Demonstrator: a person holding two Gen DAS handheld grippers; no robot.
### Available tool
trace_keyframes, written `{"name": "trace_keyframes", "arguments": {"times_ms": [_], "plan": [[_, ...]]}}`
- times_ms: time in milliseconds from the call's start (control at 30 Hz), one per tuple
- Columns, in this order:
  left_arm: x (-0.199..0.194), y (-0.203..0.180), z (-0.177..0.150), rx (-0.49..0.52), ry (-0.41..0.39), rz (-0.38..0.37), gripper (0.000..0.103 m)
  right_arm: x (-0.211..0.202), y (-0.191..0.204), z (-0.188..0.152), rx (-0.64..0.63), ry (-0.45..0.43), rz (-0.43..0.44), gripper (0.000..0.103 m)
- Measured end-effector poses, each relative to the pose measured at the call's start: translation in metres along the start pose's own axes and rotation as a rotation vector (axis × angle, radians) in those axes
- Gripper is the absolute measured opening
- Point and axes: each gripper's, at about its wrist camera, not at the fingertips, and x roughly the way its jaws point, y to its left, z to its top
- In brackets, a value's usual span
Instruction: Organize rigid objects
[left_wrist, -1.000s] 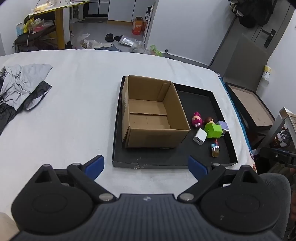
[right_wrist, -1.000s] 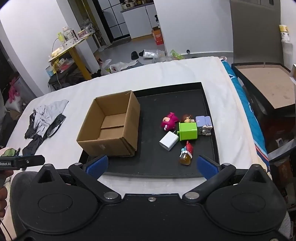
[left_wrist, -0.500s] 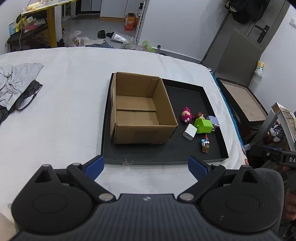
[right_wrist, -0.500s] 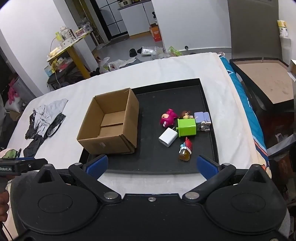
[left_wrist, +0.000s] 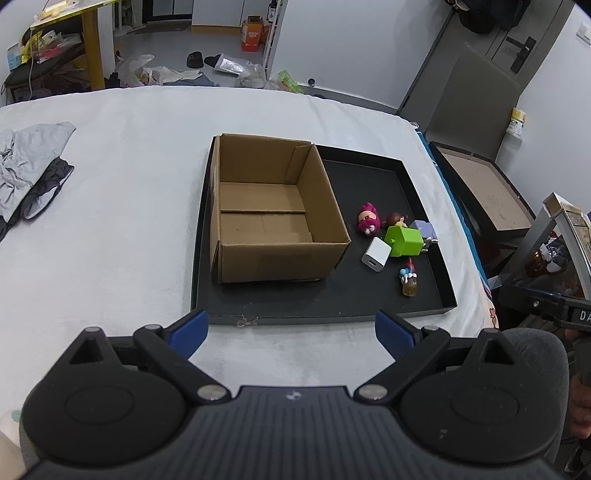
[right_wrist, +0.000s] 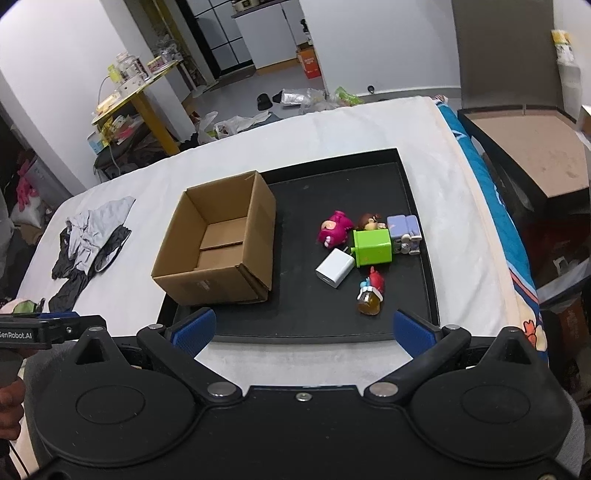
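An open, empty cardboard box (left_wrist: 269, 210) (right_wrist: 221, 240) stands on the left part of a black tray (left_wrist: 369, 299) (right_wrist: 332, 317). To its right on the tray lie a pink figure (left_wrist: 369, 221) (right_wrist: 334, 230), a green cube (left_wrist: 404, 240) (right_wrist: 372, 246), a white charger block (left_wrist: 376, 254) (right_wrist: 335, 267), a lilac toy (left_wrist: 424, 230) (right_wrist: 404, 232), a brown-haired figure (right_wrist: 369, 220) and a small red-capped bottle figure (left_wrist: 408, 280) (right_wrist: 371, 291). My left gripper (left_wrist: 291, 330) and right gripper (right_wrist: 303, 328) are both open and empty, hovering before the tray's near edge.
The tray sits on a white bed sheet (left_wrist: 110, 240). Grey and black clothes (left_wrist: 29, 173) (right_wrist: 92, 236) lie at the left. A dark cardboard-lined lid (left_wrist: 484, 192) (right_wrist: 532, 158) stands off the bed's right side. Clutter and a yellow table (right_wrist: 140, 96) lie beyond.
Both grippers have pulled back a little and shifted; the tray and box sit slightly differently in each view. Nothing on the tray has moved. Both stay open.
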Motion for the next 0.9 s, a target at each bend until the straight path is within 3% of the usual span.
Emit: {"name": "trace_keyframes", "arguments": {"times_ms": [900], "plan": [[0.0009, 0.0001, -0.0022, 0.006, -0.004, 0.018, 0.096, 0.0, -0.0033, -0.0044, -0.012, -0.002, 0.01, 0.103]]}}
